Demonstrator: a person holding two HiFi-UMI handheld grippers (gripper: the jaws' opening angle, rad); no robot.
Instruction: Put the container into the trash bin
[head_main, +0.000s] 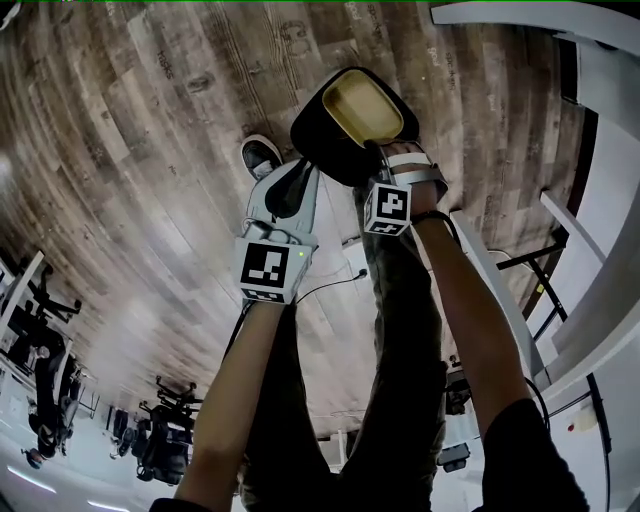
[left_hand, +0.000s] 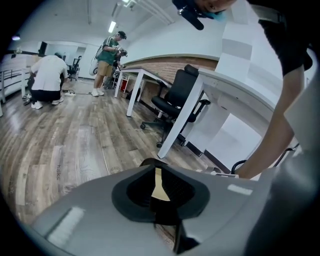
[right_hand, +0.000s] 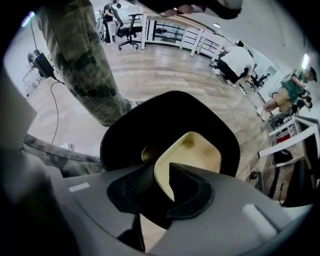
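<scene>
A black trash bin (head_main: 318, 140) stands on the wood floor just ahead of the person's feet. The beige container (head_main: 362, 108) lies inside its mouth. My right gripper (head_main: 385, 155) points steeply down over the bin's near rim. In the right gripper view the container (right_hand: 197, 155) has its near wall rising between the jaws, which stand apart without pressing it; the bin (right_hand: 120, 135) rings it. My left gripper (head_main: 300, 172) has its tips at the bin's left rim. In the left gripper view a narrow slit between the pads shows beige (left_hand: 159, 187), with the dark rim (left_hand: 150, 162) just beyond.
The person's shoe (head_main: 260, 155) and trouser legs stand close beside the bin. White desks (head_main: 600, 200) run along the right, with an office chair (left_hand: 175, 100) at one. A cable (right_hand: 52, 107) trails over the floor. Other people work farther off (left_hand: 47, 75).
</scene>
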